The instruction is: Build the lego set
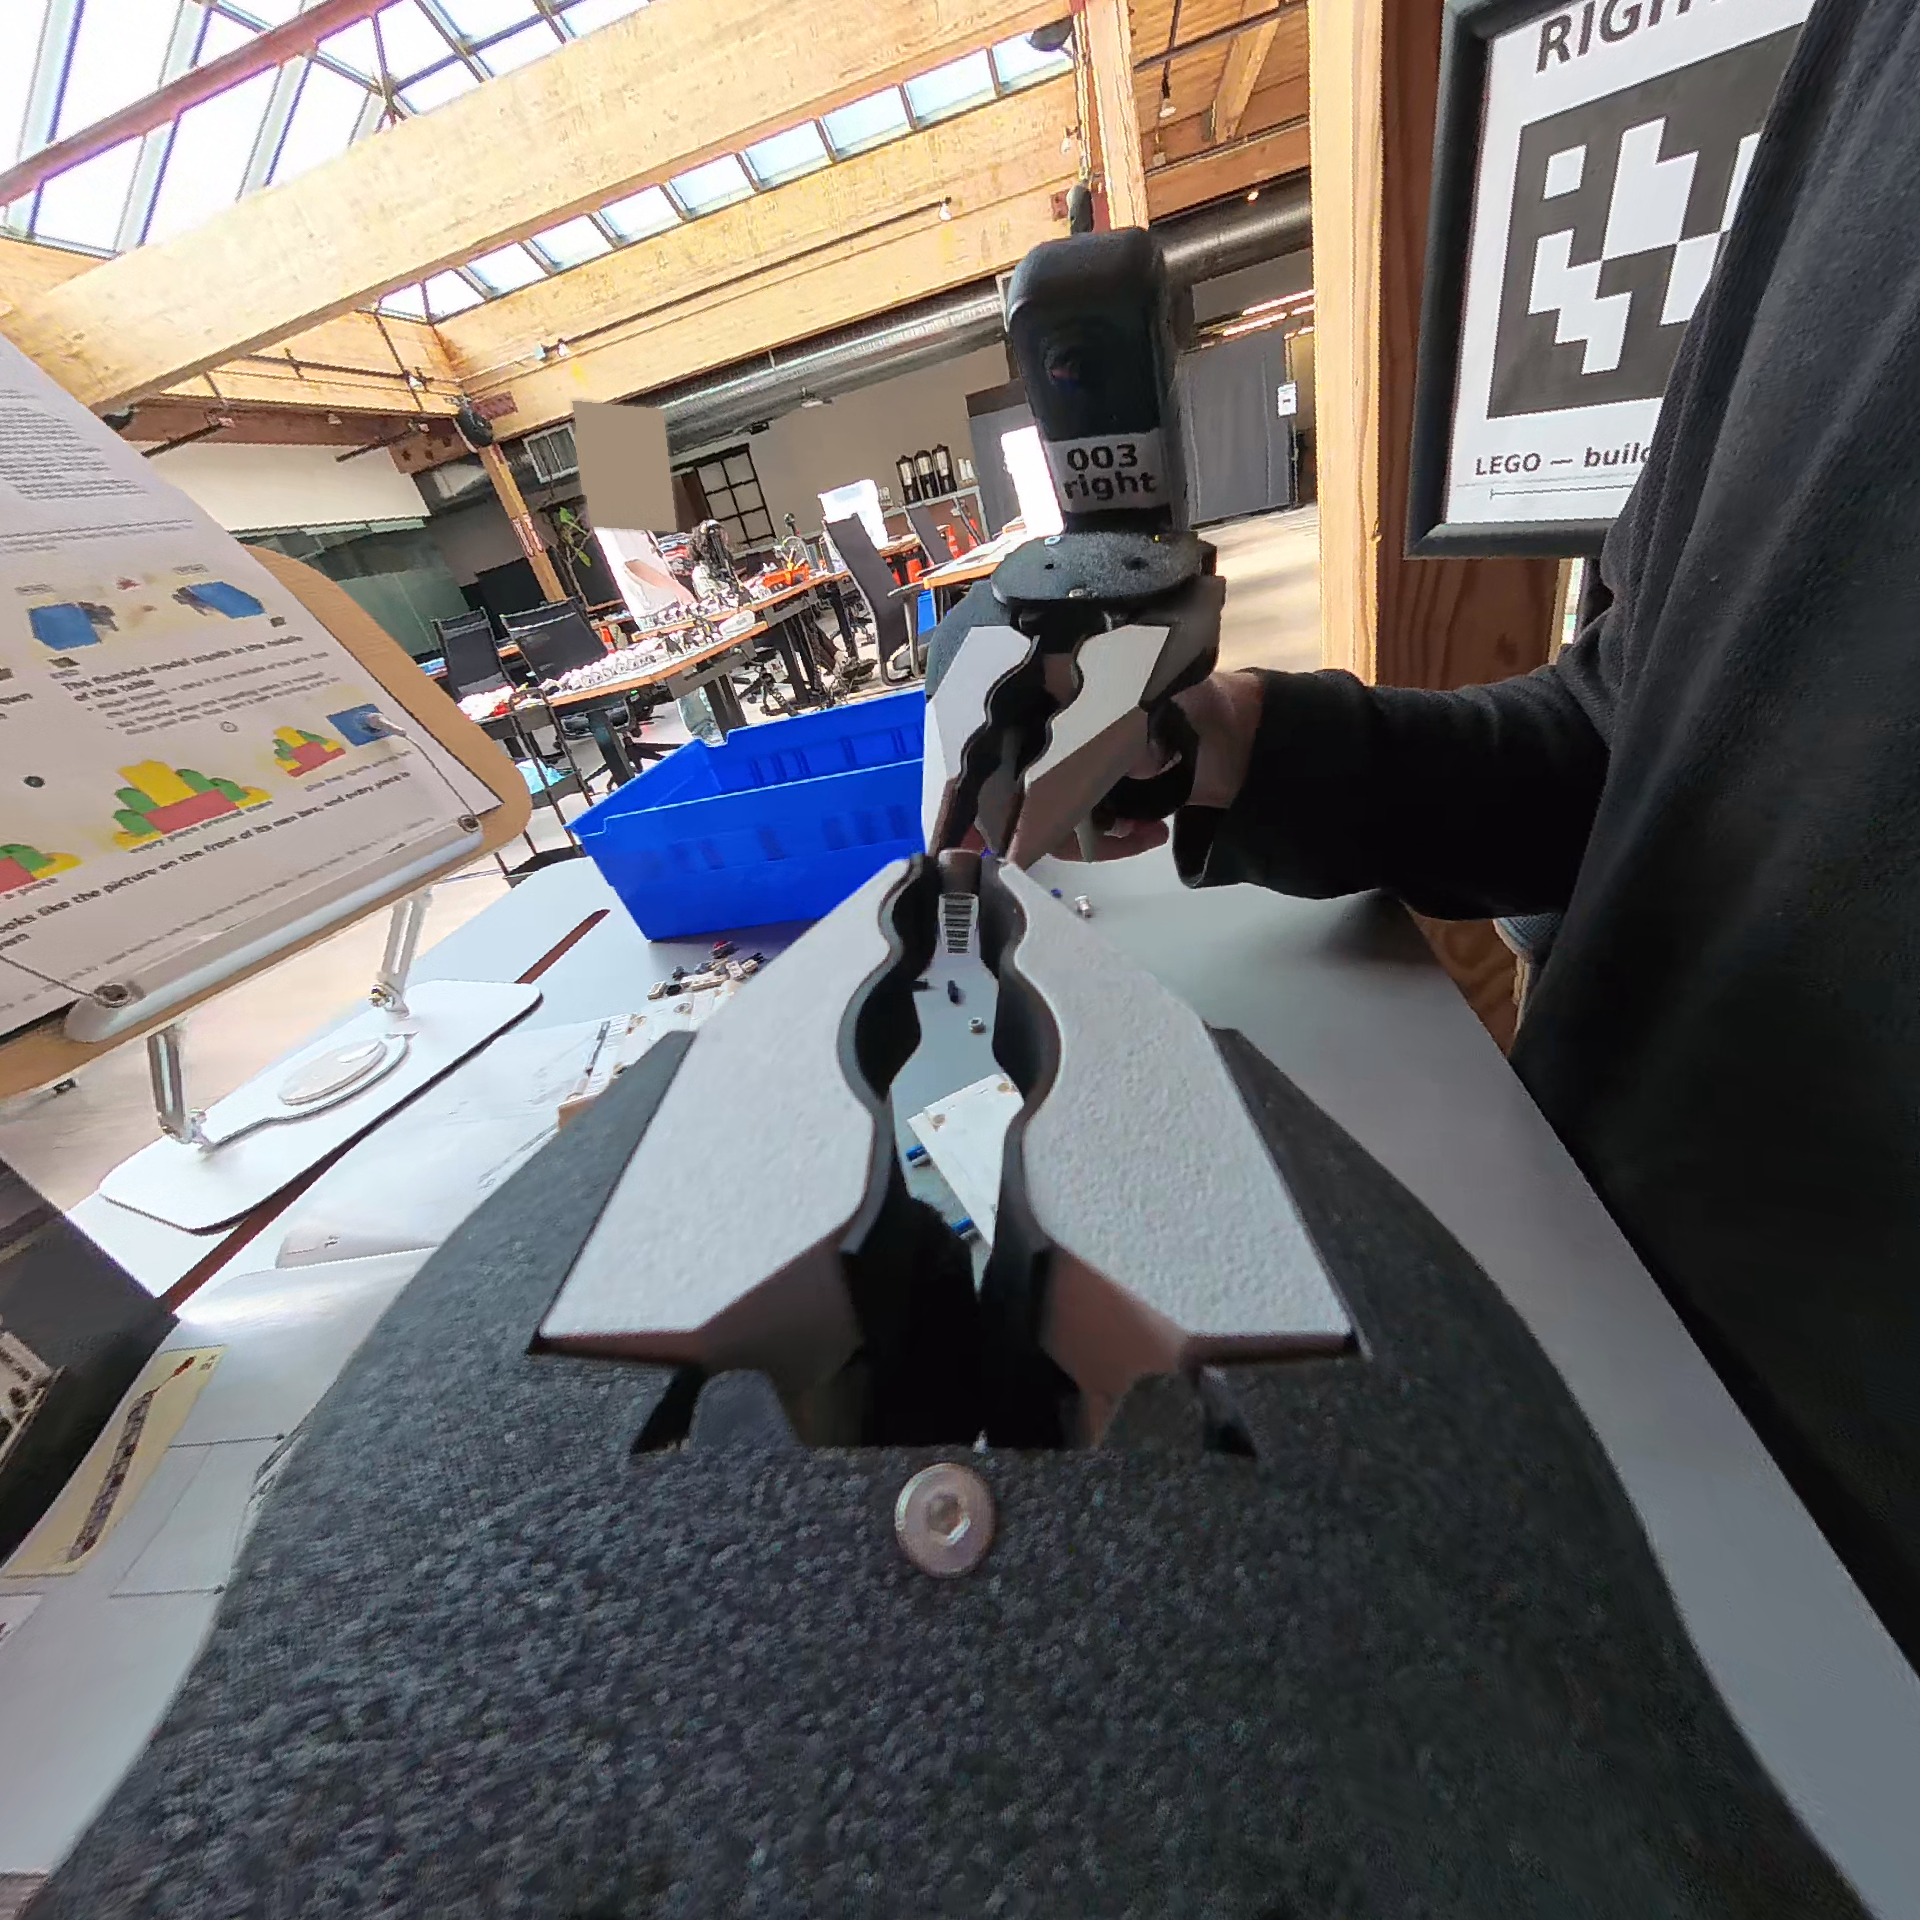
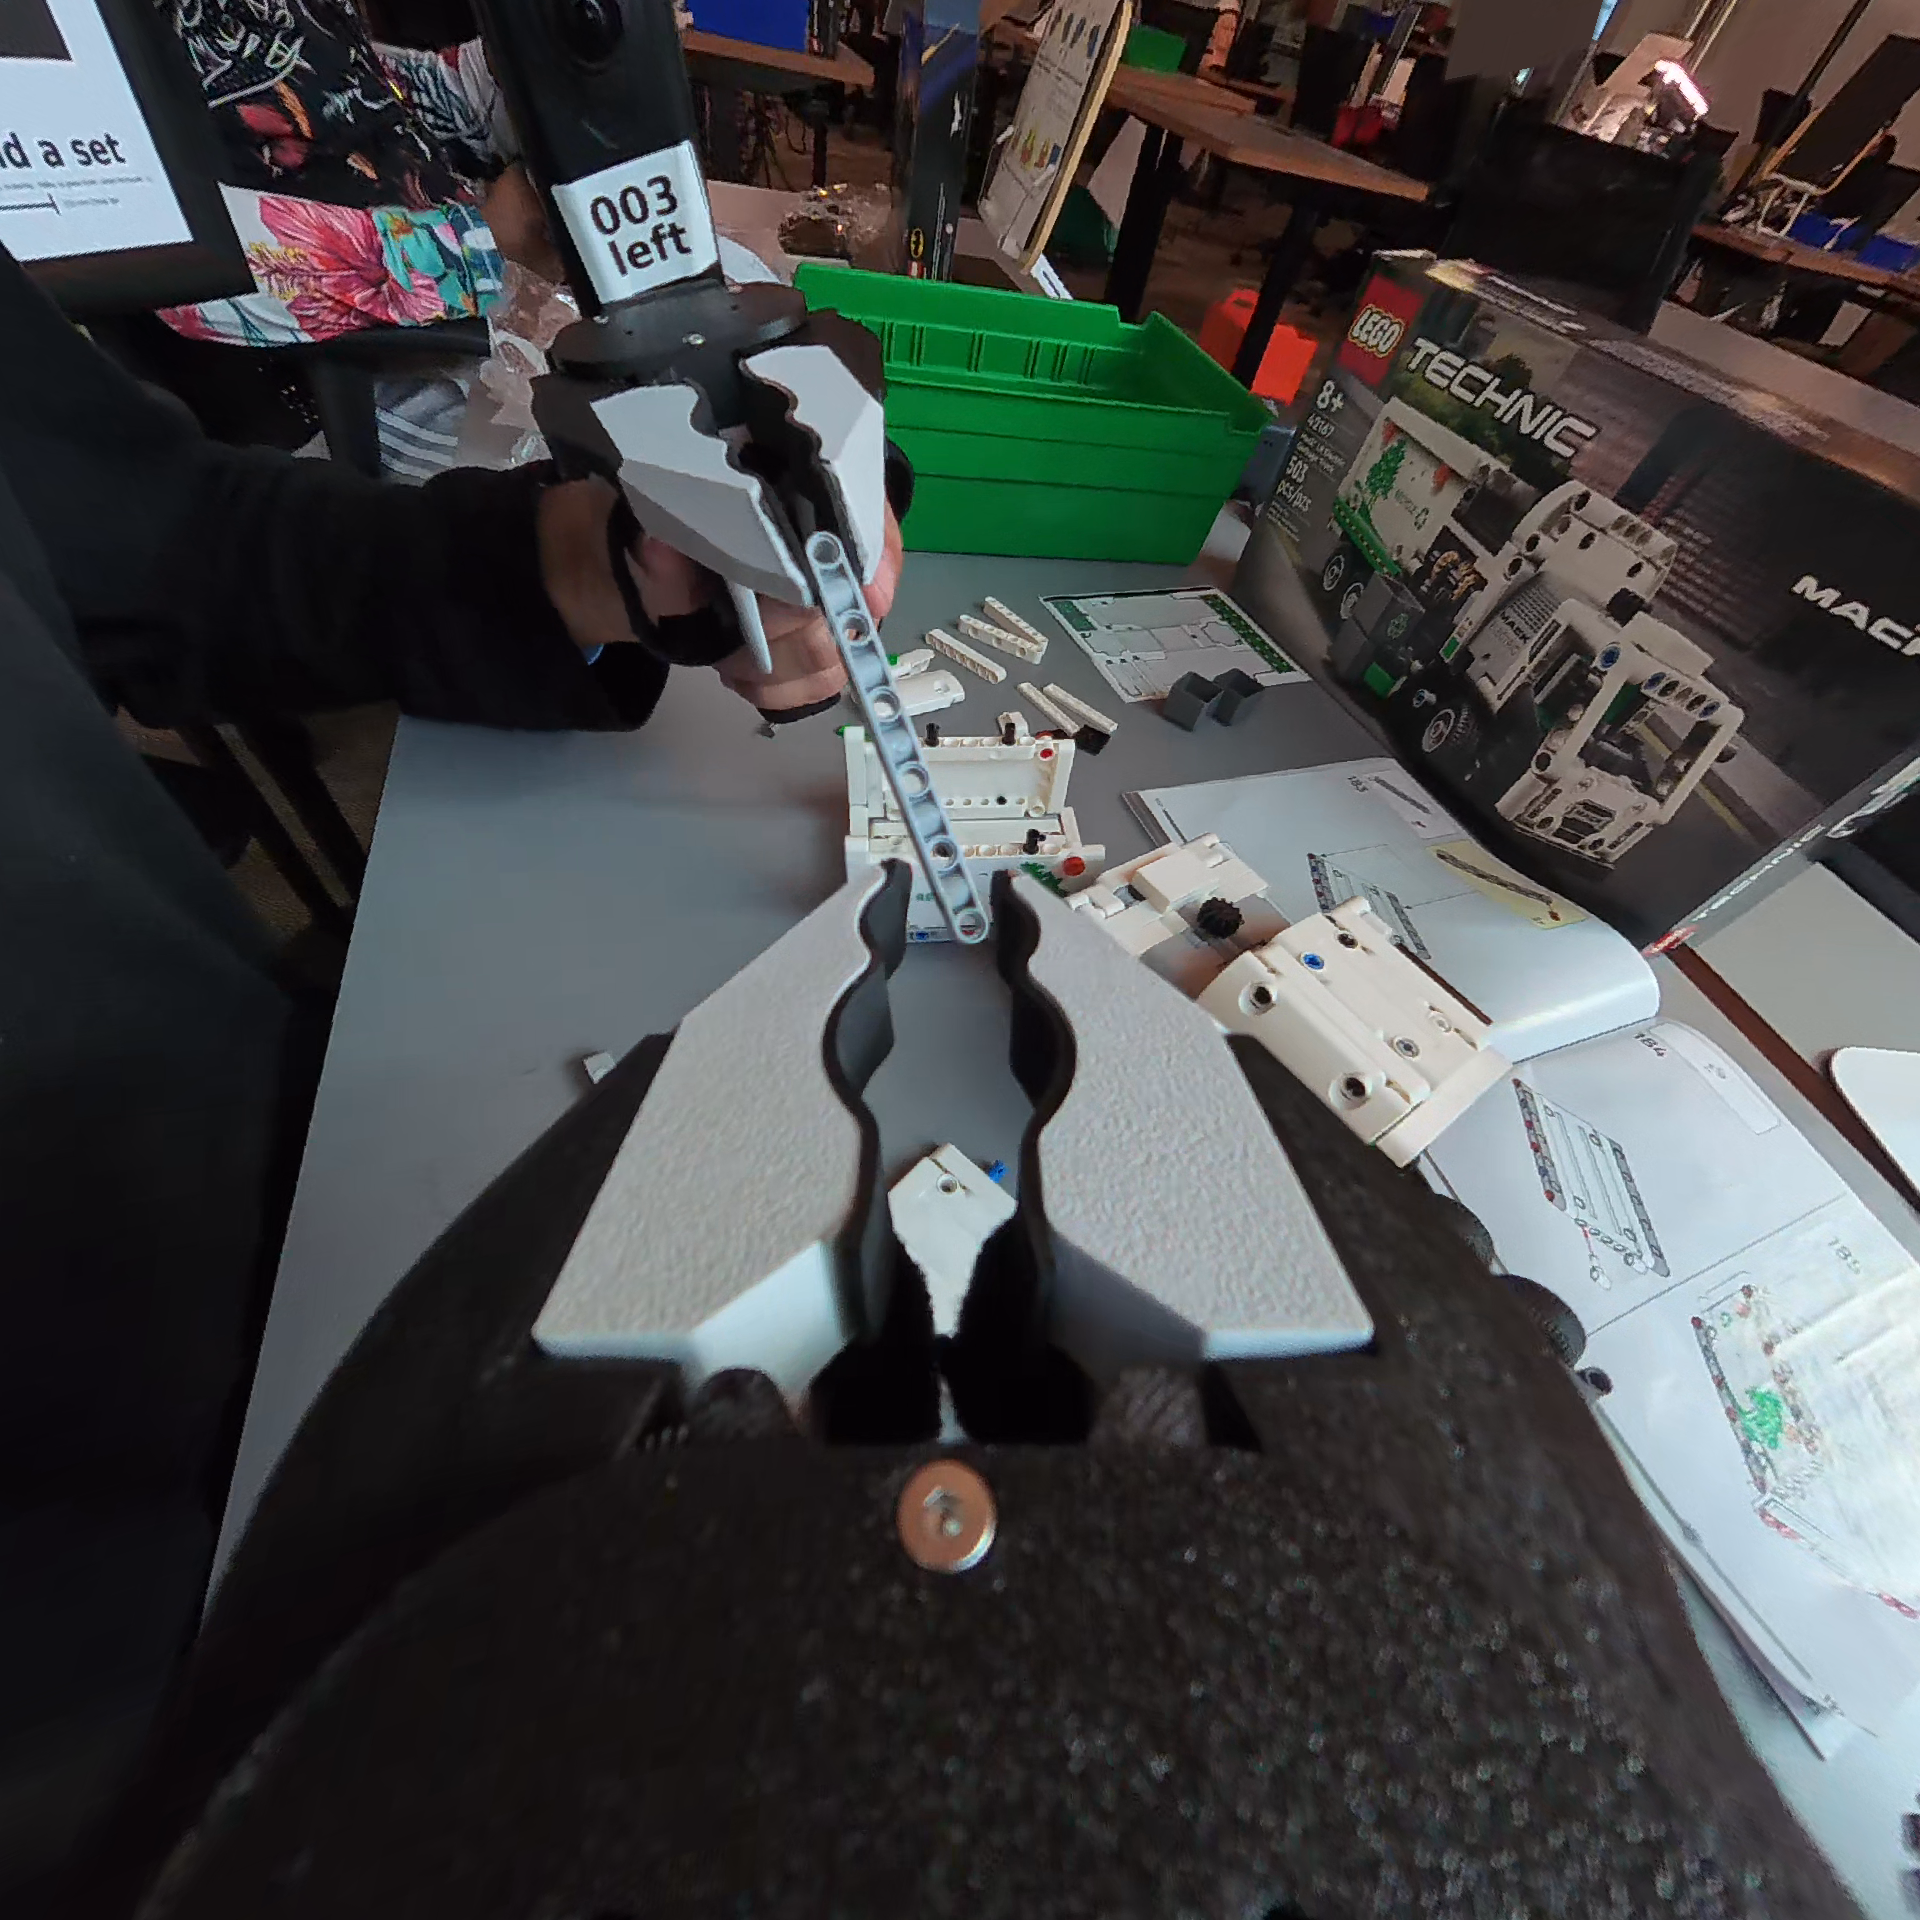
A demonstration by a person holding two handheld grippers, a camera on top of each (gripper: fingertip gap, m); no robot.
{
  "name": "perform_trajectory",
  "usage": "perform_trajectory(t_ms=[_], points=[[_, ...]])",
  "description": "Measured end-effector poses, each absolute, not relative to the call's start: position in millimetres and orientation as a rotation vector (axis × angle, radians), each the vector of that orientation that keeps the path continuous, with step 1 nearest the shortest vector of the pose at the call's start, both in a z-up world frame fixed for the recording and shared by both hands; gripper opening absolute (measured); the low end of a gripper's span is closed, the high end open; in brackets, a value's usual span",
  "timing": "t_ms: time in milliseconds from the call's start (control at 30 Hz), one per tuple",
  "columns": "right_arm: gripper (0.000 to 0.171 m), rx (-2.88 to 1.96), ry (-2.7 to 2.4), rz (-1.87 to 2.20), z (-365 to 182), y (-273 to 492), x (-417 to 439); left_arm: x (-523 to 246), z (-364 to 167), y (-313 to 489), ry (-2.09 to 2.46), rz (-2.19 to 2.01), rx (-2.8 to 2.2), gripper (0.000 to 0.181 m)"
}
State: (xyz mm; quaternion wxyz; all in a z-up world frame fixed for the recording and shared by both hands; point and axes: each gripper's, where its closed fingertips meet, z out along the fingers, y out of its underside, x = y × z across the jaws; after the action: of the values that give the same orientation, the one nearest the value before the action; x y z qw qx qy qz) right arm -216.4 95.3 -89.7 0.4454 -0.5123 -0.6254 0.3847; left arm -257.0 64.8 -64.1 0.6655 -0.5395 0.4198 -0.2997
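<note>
A long grey holed beam [image 2: 894,727] slants over the grey table [image 2: 582,883]. My left gripper [image 2: 821,551] is shut on its upper end; in the left wrist view the beam [image 1: 956,920] shows end-on between that gripper's [image 1: 961,878] tips. My right gripper [image 2: 948,883] is open, with its fingertips on either side of the beam's lower end and a gap showing; it also shows in the left wrist view [image 1: 982,842]. Behind the beam sits a white partly built frame [image 2: 966,800]. A white hinged body section [image 2: 1340,997] lies to its right.
A green bin [image 2: 1039,416], the set's box [image 2: 1558,540], open instruction pages [image 2: 1455,831], loose white beams [image 2: 997,634] and small grey parts [image 2: 1210,696] lie on the table. A white panel [image 2: 951,1195] lies under my right gripper. A blue bin [image 1: 769,821] and an instruction stand [image 1: 208,675] stand farther off. Tip to tip, the grippers are about 6 cm apart.
</note>
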Motion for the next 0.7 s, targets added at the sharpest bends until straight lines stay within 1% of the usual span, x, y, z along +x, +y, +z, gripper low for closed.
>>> perform_trajectory(t_ms=[467,567,700], points=[[0.010,-1.304,-1.535,0.980,-91,99,-216,-256,-69,67,0.968,-0.627,-1.223,0.005],[0.010,-1.315,-1.543,0.992,-93,97,-216,-256,-72,70,0.971,-0.544,-1.216,0.005],[0.010,-1.335,-1.548,0.981,-94,98,-214,-246,-90,68,1.071,-0.328,-1.195,0.005]])
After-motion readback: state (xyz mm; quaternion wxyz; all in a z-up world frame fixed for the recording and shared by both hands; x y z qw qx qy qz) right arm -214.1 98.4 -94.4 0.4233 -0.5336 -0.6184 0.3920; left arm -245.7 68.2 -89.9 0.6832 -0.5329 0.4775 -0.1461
